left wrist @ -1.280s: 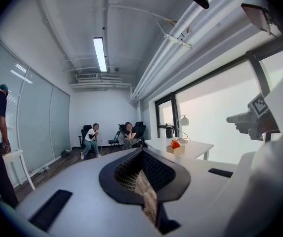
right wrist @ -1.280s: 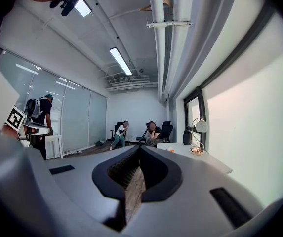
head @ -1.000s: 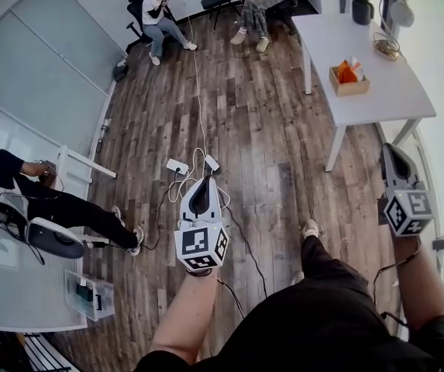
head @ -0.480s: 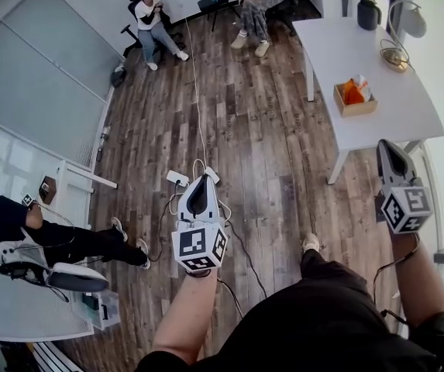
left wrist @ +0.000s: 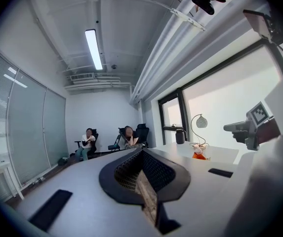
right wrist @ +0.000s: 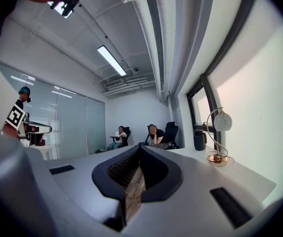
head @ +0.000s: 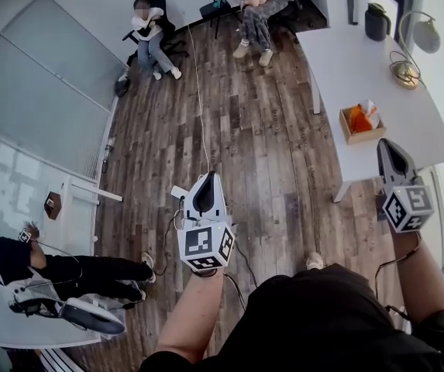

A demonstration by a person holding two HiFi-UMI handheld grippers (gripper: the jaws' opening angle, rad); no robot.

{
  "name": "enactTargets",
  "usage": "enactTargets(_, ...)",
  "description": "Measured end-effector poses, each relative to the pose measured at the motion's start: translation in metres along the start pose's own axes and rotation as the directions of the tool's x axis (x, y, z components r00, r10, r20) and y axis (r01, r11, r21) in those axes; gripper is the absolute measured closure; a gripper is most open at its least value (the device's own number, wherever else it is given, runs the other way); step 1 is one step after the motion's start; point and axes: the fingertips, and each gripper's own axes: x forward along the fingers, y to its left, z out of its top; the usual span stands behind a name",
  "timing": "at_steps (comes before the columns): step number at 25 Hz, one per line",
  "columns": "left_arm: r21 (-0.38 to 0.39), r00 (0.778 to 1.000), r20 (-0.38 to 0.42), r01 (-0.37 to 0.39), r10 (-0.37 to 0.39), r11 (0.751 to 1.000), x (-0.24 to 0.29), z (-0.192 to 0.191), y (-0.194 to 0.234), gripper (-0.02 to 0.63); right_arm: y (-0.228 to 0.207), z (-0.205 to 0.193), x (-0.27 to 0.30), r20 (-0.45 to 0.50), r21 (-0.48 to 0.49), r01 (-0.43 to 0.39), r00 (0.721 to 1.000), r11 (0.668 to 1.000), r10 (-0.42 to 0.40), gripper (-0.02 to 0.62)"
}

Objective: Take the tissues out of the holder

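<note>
both grippers were held in the air above the wooden floor [head: 268,130]. the jaws of the left gripper [head: 208,179] were pressed together with nothing between them, and the jaws of the right gripper [head: 387,147] were closed and empty in the same way. the tissues [head: 359,118] were found inside the small wooden holder [head: 353,138] on the white table [head: 361,60], near the right gripper and well apart from the left one.

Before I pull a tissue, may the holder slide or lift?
Possibly: the wooden holder looks small and shallow, so probably light on the white table. The tissues stick up crumpled, likely soft and floppy.
</note>
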Motion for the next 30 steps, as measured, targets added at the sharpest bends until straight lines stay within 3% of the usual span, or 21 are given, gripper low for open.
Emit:
enactTargets(9, -0.027, 1.0, 0.004, 0.017, -0.017, 1.0, 0.056, -0.009, -0.006, 0.601, -0.027, -0.007, 0.045, -0.025, -0.015, 0.027, 0.999, 1.0, -0.027, 0.592)
enactTargets(17, -0.033, 0.992, 0.005, 0.124, -0.124, 0.992, 0.151, -0.017, -0.011, 0.601, -0.058, -0.007, 0.078, -0.011, -0.032, 0.112, 0.994, 0.993, -0.113, 0.591)
enactTargets(21, -0.008, 0.969, 0.024, 0.245, -0.245, 0.969, 0.21, -0.006, -0.03, 0.601, -0.082, -0.009, 0.079, -0.017, -0.011, 0.227, 0.974, 0.974, -0.227, 0.592)
enactTargets(30, 0.015, 0.901, 0.051, 0.431, -0.431, 0.902, 0.309, 0.02, -0.066, 0.601, -0.098, 0.005, 0.091, -0.029, -0.043, 0.36, 0.932, 0.932, -0.361, 0.591)
